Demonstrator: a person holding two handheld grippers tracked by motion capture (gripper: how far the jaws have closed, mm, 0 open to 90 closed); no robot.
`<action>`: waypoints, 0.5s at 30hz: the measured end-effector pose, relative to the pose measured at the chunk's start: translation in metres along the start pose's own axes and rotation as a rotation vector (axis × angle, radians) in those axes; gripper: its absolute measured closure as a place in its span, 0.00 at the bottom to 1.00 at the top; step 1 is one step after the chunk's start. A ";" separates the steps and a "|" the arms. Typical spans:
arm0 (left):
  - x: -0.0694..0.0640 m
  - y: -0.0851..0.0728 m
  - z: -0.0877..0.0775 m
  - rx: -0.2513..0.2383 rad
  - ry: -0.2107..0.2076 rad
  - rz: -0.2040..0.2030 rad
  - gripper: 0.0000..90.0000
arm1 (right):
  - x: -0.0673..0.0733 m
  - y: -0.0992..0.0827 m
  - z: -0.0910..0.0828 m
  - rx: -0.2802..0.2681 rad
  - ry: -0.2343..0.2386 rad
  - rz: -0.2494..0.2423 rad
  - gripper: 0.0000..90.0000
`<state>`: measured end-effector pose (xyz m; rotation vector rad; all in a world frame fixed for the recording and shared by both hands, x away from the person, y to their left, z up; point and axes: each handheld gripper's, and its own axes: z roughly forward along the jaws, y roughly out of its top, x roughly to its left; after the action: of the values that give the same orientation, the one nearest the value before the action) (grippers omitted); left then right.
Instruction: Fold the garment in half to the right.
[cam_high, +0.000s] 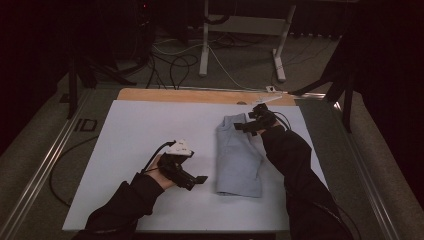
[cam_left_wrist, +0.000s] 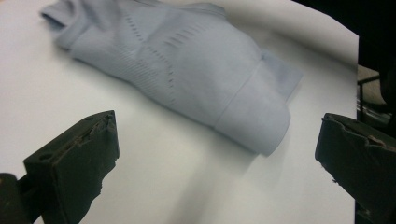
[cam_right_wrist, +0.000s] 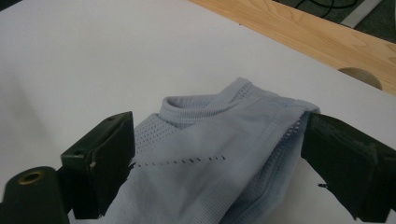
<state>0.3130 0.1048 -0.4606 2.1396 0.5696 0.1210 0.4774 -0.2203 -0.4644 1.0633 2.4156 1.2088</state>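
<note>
**Folded shirt between your grippers**

The pale blue shirt (cam_high: 239, 155) lies folded on the white sheet (cam_high: 135, 135). Your right gripper (cam_high: 245, 125) straddles its collar end, jaws wide, pressing nothing. Your left gripper (cam_high: 197, 181) waits just beside its hem, jaws wide and empty.

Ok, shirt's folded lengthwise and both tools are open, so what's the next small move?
Probably close the right tool on the collar end of the shirt: its jaws stand open on either side of that end, with the cloth between them, not yet pinched. The left tool is open and apart from the shirt, facing its hem end, so it could then move in for that end.
</note>
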 end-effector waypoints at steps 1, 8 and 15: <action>0.001 -0.004 -0.003 0.003 0.009 -0.002 0.01 | 0.000 -0.001 0.000 0.003 0.000 -0.006 0.11; 0.013 -0.030 -0.020 0.009 0.038 -0.027 0.00 | -0.001 -0.004 0.000 0.026 0.003 -0.002 0.11; 0.017 -0.057 -0.032 0.034 0.096 -0.054 0.00 | -0.001 -0.004 0.002 0.038 0.001 -0.015 0.11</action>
<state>0.2990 0.1649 -0.4885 2.1585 0.6893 0.1863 0.4768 -0.2216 -0.4685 1.0530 2.4521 1.1640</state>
